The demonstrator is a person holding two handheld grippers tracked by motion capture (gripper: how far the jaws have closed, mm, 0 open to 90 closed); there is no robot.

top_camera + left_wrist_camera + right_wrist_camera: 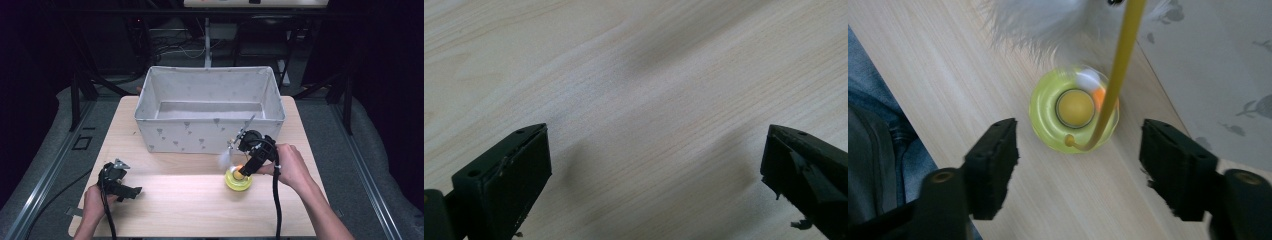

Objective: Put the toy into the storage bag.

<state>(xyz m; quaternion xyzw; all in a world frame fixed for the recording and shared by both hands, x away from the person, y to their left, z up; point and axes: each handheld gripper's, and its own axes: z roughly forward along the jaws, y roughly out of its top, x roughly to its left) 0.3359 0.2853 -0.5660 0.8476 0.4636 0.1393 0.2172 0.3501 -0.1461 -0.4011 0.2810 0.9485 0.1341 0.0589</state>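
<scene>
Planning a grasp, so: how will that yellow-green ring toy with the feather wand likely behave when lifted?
The ring toy looks like light, smooth plastic, so probably slippery between jaws. Its thin yellow wand bends and carries a white feather tuft, so it likely wobbles. The low round base probably slides rather than tips.

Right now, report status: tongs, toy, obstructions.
Left tongs open, idle over bare table. Right tongs open above yellow ring toy, not gripping. Toy's yellow wand crosses the gap; fabric bin close behind.

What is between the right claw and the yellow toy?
Nothing visible. The right claw hangs open just above the yellow toy on the table, with bare wood between its jaws. The toy's thin yellow stick rises past the claw toward a white feather, beside the box.
</scene>
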